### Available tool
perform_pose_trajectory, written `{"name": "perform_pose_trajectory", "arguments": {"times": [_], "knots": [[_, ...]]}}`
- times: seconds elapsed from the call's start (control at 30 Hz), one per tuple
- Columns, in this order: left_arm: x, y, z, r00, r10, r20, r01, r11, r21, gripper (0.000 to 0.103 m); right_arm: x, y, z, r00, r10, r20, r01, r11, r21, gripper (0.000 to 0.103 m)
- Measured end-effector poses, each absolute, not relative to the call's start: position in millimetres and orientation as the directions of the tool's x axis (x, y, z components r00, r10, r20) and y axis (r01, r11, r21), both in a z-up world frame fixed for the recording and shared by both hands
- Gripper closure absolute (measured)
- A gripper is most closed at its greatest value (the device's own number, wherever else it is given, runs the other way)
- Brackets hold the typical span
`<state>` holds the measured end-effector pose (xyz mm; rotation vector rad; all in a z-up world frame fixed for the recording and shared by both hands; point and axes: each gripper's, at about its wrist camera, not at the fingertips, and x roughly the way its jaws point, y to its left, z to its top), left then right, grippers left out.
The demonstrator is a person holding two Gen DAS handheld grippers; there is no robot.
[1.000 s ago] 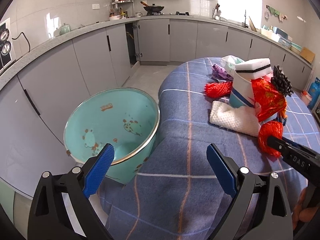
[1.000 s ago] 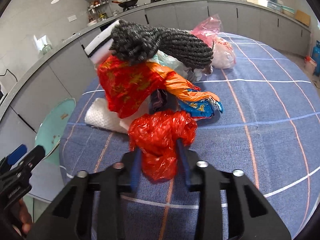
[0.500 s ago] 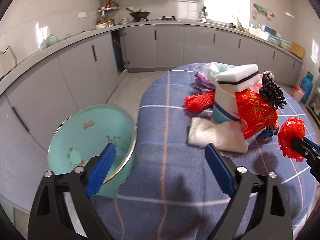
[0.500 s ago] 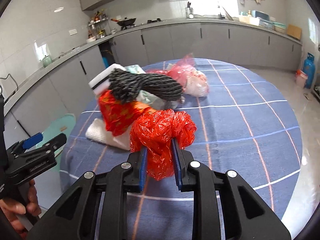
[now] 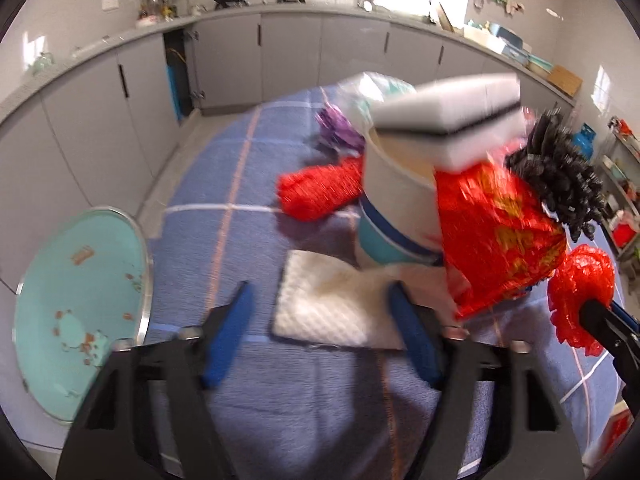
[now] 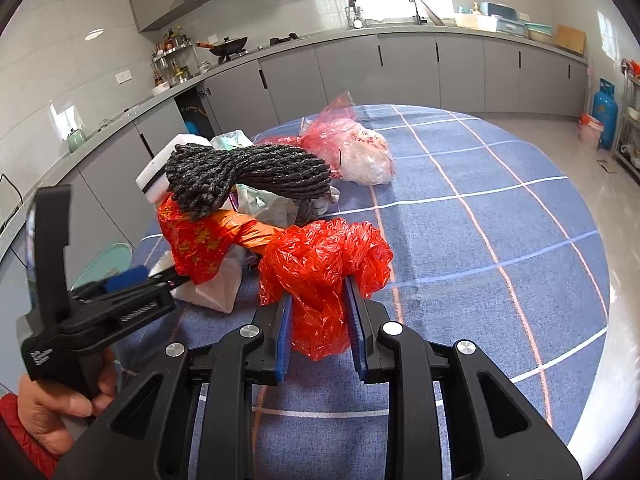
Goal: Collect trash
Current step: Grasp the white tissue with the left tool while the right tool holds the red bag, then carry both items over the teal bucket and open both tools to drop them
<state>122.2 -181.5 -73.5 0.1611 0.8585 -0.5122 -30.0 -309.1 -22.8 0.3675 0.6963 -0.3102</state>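
Observation:
My left gripper (image 5: 320,320) hovers low over the blue checked tablecloth (image 5: 224,184). Its jaws are closing around a white quilted foam sheet (image 5: 328,308), and the pads do not press on it. Behind the sheet rises a pile of trash: a paper cup (image 5: 396,208), a white sponge (image 5: 448,120), a red foil wrapper (image 5: 496,232), a black cord bundle (image 5: 560,176) and red mesh (image 5: 320,192). My right gripper (image 6: 318,312) is shut on a crumpled red plastic bag (image 6: 320,264), held just above the cloth to the right of the pile.
A teal enamel basin (image 5: 80,300) stands off the table's left edge, beside grey cabinets (image 5: 100,128). A pink and white plastic bag (image 6: 356,148) lies behind the pile. A blue gas cylinder (image 6: 604,116) stands on the floor at the far right. A person's hand (image 6: 60,412) grips the left tool.
My left gripper has swung right from over the basin to the white sheet, and its jaws have narrowed. The right gripper has lifted the red bag off the cloth.

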Motion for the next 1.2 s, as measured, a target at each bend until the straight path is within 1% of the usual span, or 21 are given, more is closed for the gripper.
{"name": "perform_pose_trajectory", "arguments": {"times": [0.03,0.1,0.13,0.17,0.27,0.53,0.77,0.87,1.0,1.07,1.2], "knots": [[121,-183,-74,0.554,-0.364,-0.748,0.497,0.866,-0.054,0.052,-30,-309,-23,0.726,-0.154,-0.67,0.395,0.891,0.224,0.078],[119,-186,-76,0.557,-0.362,-0.747,0.505,0.862,-0.041,0.055,-31,-309,-24,0.725,-0.155,-0.671,0.396,0.891,0.223,0.078],[119,-185,-77,0.562,-0.36,-0.745,0.502,0.864,-0.039,0.061,-31,-309,-24,0.725,-0.156,-0.671,0.397,0.89,0.222,0.078],[119,-184,-77,0.566,-0.36,-0.742,0.499,0.866,-0.041,0.07,-31,-308,-24,0.726,-0.157,-0.67,0.398,0.89,0.222,0.078],[117,-173,-73,0.55,-0.397,-0.735,0.503,0.86,-0.088,0.077,-32,-307,-22,0.728,-0.161,-0.667,0.399,0.89,0.22,0.078],[84,-125,-43,0.602,-0.419,-0.679,0.495,0.864,-0.095,0.078,-43,-296,-4,0.76,-0.191,-0.621,0.394,0.896,0.207,0.077],[71,-68,-20,0.675,-0.379,-0.633,0.401,0.909,-0.116,0.078,-35,-266,15,0.8,-0.151,-0.581,0.308,0.934,0.181,0.077],[70,-41,-9,0.712,-0.342,-0.613,0.342,0.932,-0.121,0.077,-26,-251,23,0.817,-0.112,-0.566,0.255,0.95,0.18,0.077],[74,-6,5,0.787,-0.226,-0.574,0.229,0.971,-0.067,0.077,-10,-224,33,0.84,-0.052,-0.54,0.166,0.972,0.165,0.077],[76,11,10,0.809,-0.179,-0.56,0.176,0.983,-0.059,0.077,2,-207,38,0.849,0.003,-0.529,0.105,0.979,0.176,0.077],[84,42,12,0.831,-0.08,-0.551,0.071,0.997,-0.038,0.077,25,-179,39,0.845,0.077,-0.529,0.025,0.983,0.183,0.077]]}}
